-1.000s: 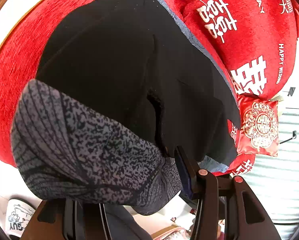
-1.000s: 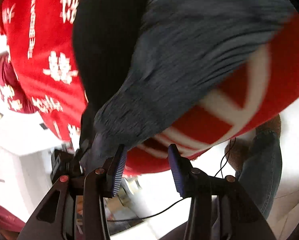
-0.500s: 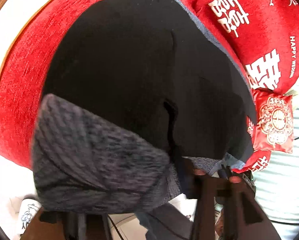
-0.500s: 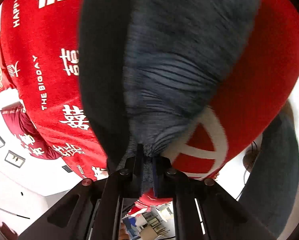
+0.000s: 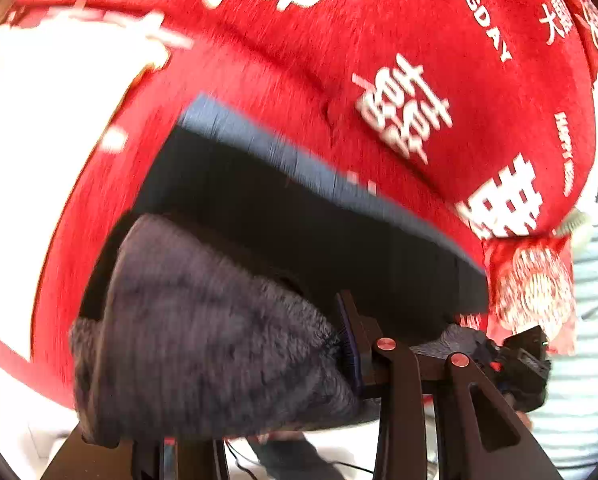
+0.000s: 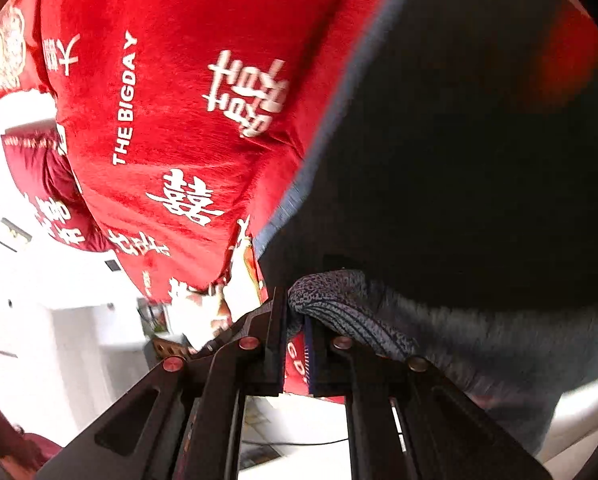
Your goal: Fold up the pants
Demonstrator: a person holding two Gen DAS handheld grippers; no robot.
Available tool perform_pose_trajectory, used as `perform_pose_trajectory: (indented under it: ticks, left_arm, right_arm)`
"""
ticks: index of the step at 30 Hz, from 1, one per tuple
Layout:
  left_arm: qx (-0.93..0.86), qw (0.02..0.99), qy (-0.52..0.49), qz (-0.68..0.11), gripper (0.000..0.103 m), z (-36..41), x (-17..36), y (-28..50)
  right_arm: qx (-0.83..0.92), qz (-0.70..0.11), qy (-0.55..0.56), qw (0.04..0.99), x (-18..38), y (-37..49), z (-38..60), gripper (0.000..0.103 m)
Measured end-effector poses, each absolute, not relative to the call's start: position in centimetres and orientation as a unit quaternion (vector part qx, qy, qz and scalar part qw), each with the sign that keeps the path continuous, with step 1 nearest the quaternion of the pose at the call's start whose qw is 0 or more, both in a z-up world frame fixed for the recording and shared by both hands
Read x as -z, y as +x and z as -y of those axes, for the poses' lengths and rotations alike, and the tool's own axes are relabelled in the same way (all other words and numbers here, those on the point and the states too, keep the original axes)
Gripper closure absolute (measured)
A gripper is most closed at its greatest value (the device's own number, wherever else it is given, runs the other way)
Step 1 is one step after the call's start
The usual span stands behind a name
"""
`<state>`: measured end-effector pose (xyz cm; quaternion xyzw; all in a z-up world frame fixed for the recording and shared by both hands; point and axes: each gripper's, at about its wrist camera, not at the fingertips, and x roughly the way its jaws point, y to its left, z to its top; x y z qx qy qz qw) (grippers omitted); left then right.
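Black pants [image 5: 319, 232] with a grey fleecy lining [image 5: 203, 320] lie on a red bedspread [image 5: 379, 40]. My left gripper [image 5: 255, 368] is shut on a thick bunch of the grey-lined end, lifted off the bed. Only its right finger [image 5: 351, 340] shows; the fabric hides the other. In the right wrist view, my right gripper [image 6: 295, 320] is shut on a grey folded edge [image 6: 339, 292] of the pants [image 6: 459, 160], whose black cloth spreads to the upper right. The right gripper [image 5: 519, 360] also shows at the left wrist view's lower right.
The red bedspread [image 6: 179, 80] carries white characters and lettering. A red patterned pillow [image 5: 531, 280] sits at the pants' right end, beside a pale striped surface [image 5: 587, 320]. White floor and furniture [image 6: 59, 300] lie beyond the bed's edge.
Both grippers closed on the pants' grey-lined end, then lifted it and carried it across the black cloth toward the far side. More of the red bedspread shows now.
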<state>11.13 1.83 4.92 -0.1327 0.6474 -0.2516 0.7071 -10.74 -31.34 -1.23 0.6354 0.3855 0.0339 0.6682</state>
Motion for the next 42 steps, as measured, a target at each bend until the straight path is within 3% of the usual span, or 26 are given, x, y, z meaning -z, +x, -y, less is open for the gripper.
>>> perform_pose_trajectory:
  ticks: [2,6,11,15,16,17,18,20,26,32,33,38,42]
  left_arm:
    - [0.239,0.722,-0.121,-0.638,0.066,0.0,-4.3,13.9]
    - [0.184,0.748,-0.095,-0.631,0.05,2.3,-1.1,18.0]
    - [0.131,0.749,-0.094,-0.642,0.046,3.8,4.2,21.3]
    - [0.106,0.77,-0.061,-0.626,0.027,5.2,4.0,22.0]
    - [0.094,0.777,-0.044,-0.621,0.027,5.2,3.3,22.0]
    - [0.092,0.782,-0.041,-0.615,0.027,4.9,2.4,22.0]
    - [0.093,0.786,-0.045,-0.609,0.027,4.3,1.5,22.0]
    - [0.084,0.797,-0.04,-0.597,0.027,3.1,-0.7,21.7]
    - [0.089,0.795,0.042,-0.599,0.027,3.4,-1.1,19.0]
    - [0.051,0.772,0.089,-0.627,0.025,5.9,4.5,17.0]
    - [0.047,0.779,0.102,-0.616,0.018,6.1,4.7,16.7]
    - [0.046,0.773,0.104,-0.625,0.016,5.9,5.0,16.6]
    - [0.051,0.77,0.135,-0.622,0.016,6.8,3.9,15.6]
  right_arm:
    - [-0.045,-0.418,0.612,0.669,1.0,-6.8,33.3,0.095]
    - [-0.046,-0.483,0.566,0.667,3.1,0.6,36.6,0.093]
    - [-0.02,-0.55,0.52,0.653,9.0,6.5,38.4,0.093]
    - [-0.021,-0.541,0.544,0.641,10.6,7.0,39.4,0.093]
    - [-0.023,-0.543,0.542,0.641,10.4,6.9,39.4,0.091]
    - [-0.025,-0.548,0.529,0.648,9.5,6.8,39.3,0.084]
    - [-0.027,-0.553,0.507,0.661,8.4,6.8,39.1,0.063]
    - [-0.037,-0.551,0.468,0.69,6.0,6.9,38.5,0.037]
    - [-0.083,-0.538,0.349,0.763,0.3,6.5,33.5,0.041]
    - [-0.088,-0.619,0.263,0.735,5.4,10.5,29.5,0.044]
    - [-0.079,-0.624,0.259,0.733,6.0,10.9,29.7,0.048]
    - [-0.048,-0.572,0.352,0.739,4.9,10.4,34.9,0.047]
    - [-0.043,-0.548,0.389,0.739,3.0,7.0,37.3,0.028]
